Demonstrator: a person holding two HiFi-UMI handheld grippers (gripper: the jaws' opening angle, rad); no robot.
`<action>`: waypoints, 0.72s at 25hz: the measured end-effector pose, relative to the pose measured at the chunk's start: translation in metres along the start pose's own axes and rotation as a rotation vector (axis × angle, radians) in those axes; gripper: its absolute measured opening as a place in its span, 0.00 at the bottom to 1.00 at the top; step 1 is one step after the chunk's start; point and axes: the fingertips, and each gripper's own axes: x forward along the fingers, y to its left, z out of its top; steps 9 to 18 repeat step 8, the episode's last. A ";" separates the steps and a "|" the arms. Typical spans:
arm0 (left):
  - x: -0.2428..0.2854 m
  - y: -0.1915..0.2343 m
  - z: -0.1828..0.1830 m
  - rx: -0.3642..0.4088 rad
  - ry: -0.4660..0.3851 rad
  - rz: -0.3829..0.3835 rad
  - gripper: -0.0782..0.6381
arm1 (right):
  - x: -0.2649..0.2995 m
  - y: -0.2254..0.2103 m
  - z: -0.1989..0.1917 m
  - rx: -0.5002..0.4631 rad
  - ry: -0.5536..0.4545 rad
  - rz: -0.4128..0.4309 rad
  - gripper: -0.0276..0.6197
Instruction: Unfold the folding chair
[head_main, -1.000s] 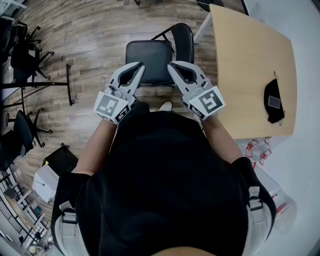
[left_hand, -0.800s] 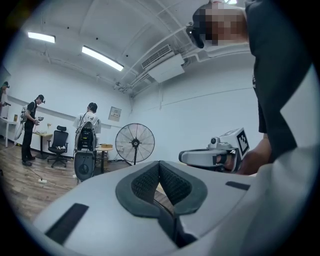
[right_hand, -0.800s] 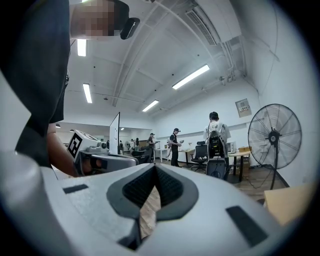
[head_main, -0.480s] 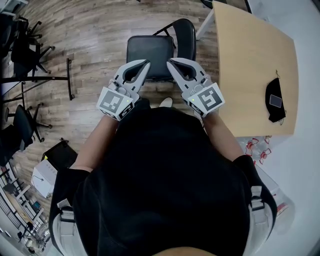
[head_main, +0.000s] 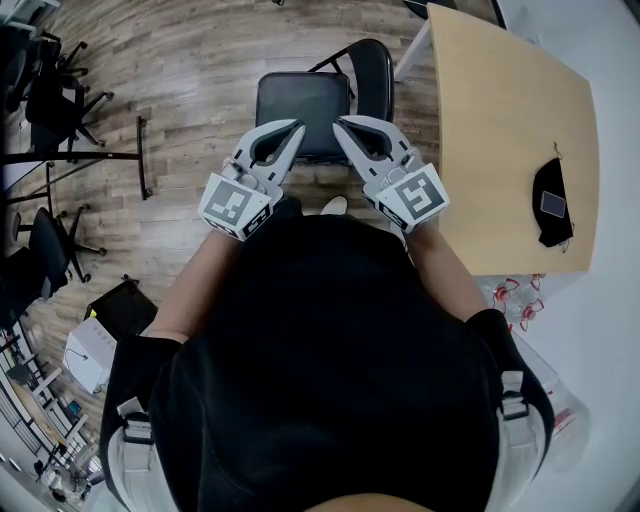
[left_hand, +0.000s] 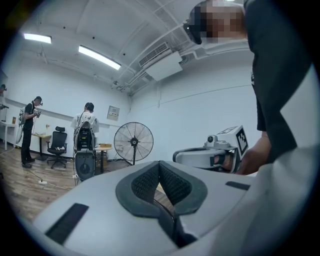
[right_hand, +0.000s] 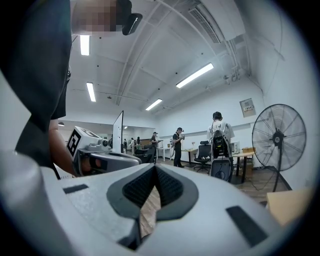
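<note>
Folding chair (head_main: 312, 112) is noted on the wood floor (head_main: 190, 80), directly ahead of the person and just beside the table (head_main: 510, 130). The seat is seen lying flat, with the backrest raised along the side nearest the table. It is judged already opened. The legs are mostly hidden at this steep angle, so a full lock cannot be confirmed.

Left gripper (head_main: 296, 125) and right gripper (head_main: 338, 124) are held level before the chest. Their tips are angled in towards each other, above the chair and well apart from it. Both pairs of jaws are seen pressed together, with nothing caught between the pads. The pose is judged a resting one, since nothing is being reached for.

Counted:
- one folding chair
- two grippers
- one table
- one dark pouch-like item (head_main: 550, 205) lying on the table
- one standing fan (left_hand: 133, 142)
- office chairs (head_main: 45, 105) at the left edge, at least two, too small to be counted surely
</note>
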 end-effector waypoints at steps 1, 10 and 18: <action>0.000 0.001 0.001 -0.002 -0.001 0.001 0.10 | 0.000 -0.001 0.000 0.000 0.000 0.001 0.04; 0.002 0.001 -0.002 -0.009 -0.002 0.003 0.10 | -0.001 -0.002 -0.006 0.005 0.006 -0.001 0.04; 0.002 0.001 -0.002 -0.009 -0.002 0.003 0.10 | -0.001 -0.002 -0.006 0.005 0.006 -0.001 0.04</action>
